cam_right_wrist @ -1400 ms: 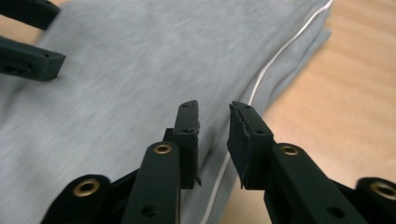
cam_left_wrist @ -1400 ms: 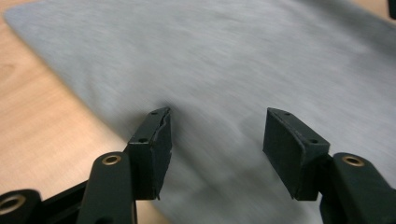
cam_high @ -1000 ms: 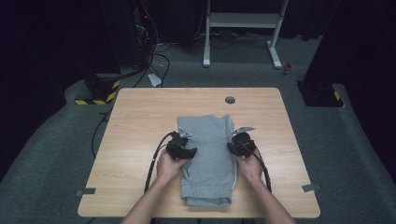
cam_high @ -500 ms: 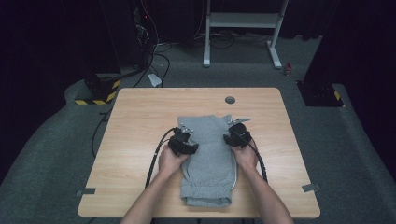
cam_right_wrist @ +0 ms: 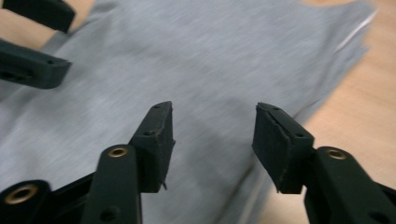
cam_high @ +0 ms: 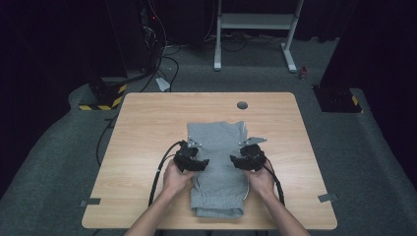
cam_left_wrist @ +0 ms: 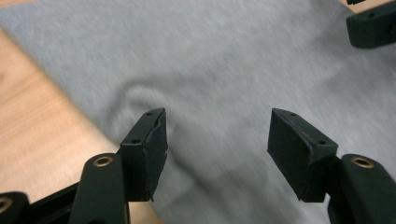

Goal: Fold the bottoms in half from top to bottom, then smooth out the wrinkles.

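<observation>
A folded grey garment (cam_high: 217, 167) lies lengthwise on the wooden table (cam_high: 147, 128), its near end by the front edge. My left gripper (cam_high: 196, 163) hovers over the cloth's left side, jaws open with nothing between them. My right gripper (cam_high: 236, 162) is over the right side, also open. In the left gripper view the grey garment (cam_left_wrist: 224, 74) spreads under my left gripper (cam_left_wrist: 217, 144), and the other gripper's jaw tip (cam_left_wrist: 371, 28) shows top right. In the right gripper view the grey garment (cam_right_wrist: 187, 60) lies below my right gripper (cam_right_wrist: 212, 140).
A round cable hole (cam_high: 242, 104) sits near the table's far edge. Black cables (cam_high: 160, 172) trail from both grippers toward the front. Tape marks (cam_high: 327, 197) are at the table's front corners. A white metal stand (cam_high: 255, 29) is on the floor beyond.
Both grippers have moved inward from the garment's side edges toward its middle. The right one first went forward and left, then came back a little.
</observation>
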Tool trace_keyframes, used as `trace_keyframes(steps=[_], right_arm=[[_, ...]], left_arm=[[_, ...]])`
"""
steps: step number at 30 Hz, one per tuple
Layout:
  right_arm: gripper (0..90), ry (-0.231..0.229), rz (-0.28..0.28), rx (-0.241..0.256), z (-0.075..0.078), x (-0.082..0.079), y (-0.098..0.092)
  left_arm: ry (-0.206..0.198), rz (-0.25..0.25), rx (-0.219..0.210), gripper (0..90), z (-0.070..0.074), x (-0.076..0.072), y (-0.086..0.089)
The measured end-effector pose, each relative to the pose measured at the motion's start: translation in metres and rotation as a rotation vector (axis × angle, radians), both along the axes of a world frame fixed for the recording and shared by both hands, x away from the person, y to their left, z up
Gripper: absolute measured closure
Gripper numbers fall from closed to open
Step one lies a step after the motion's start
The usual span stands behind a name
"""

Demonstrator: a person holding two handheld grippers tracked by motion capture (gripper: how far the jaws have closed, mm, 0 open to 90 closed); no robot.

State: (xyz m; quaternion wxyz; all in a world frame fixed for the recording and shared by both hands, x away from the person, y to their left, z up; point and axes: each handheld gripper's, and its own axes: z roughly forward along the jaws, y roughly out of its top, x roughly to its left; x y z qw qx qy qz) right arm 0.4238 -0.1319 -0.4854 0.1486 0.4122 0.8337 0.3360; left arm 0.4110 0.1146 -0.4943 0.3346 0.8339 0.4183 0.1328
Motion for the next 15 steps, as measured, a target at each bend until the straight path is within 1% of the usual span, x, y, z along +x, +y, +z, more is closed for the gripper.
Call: trace_keyframes(steps=[2, 3, 5, 6, 7, 9, 10, 11, 12, 14, 15], right_arm=[[45.5, 0.005, 0.009, 0.012, -0.004, -0.010, 0.001], [45.0, 0.002, 0.018, 0.004, -0.006, -0.014, 0.001], [44.6, 0.005, 0.019, -0.001, -0.010, -0.021, 0.000], [44.4, 0.009, 0.023, 0.001, -0.012, -0.025, -0.001], [44.3, 0.009, 0.022, -0.006, -0.013, -0.029, -0.001], [44.3, 0.002, 0.030, -0.018, -0.016, -0.035, -0.002], [44.2, -0.003, 0.033, -0.023, -0.017, -0.037, -0.002], [44.0, -0.009, 0.038, -0.039, -0.019, -0.038, -0.003], [43.9, -0.009, 0.034, -0.051, -0.021, -0.038, -0.003], [43.9, 0.004, 0.028, -0.045, -0.022, -0.035, -0.003], [43.9, 0.004, 0.025, -0.048, -0.023, -0.034, -0.003]], left_arm=[[0.006, -0.004, -0.001, 37.3, -0.004, -0.010, 0.001], [0.003, -0.007, 0.003, 37.3, -0.006, -0.014, 0.002], [-0.004, -0.011, 0.006, 37.3, -0.008, -0.023, 0.004], [-0.001, -0.012, -0.002, 37.4, -0.010, -0.027, 0.004], [0.002, -0.013, 0.004, 37.4, -0.011, -0.030, 0.003], [-0.008, -0.016, 0.033, 37.6, -0.015, -0.035, 0.002], [-0.008, -0.014, 0.035, 37.7, -0.017, -0.036, 0.002], [-0.002, -0.006, 0.012, 37.7, -0.018, -0.035, 0.002], [-0.005, -0.005, 0.012, 37.7, -0.018, -0.034, 0.003], [-0.009, 0.000, 0.004, 38.4, -0.019, -0.031, 0.001], [-0.014, 0.002, 0.010, 38.4, -0.019, -0.029, 0.001]])
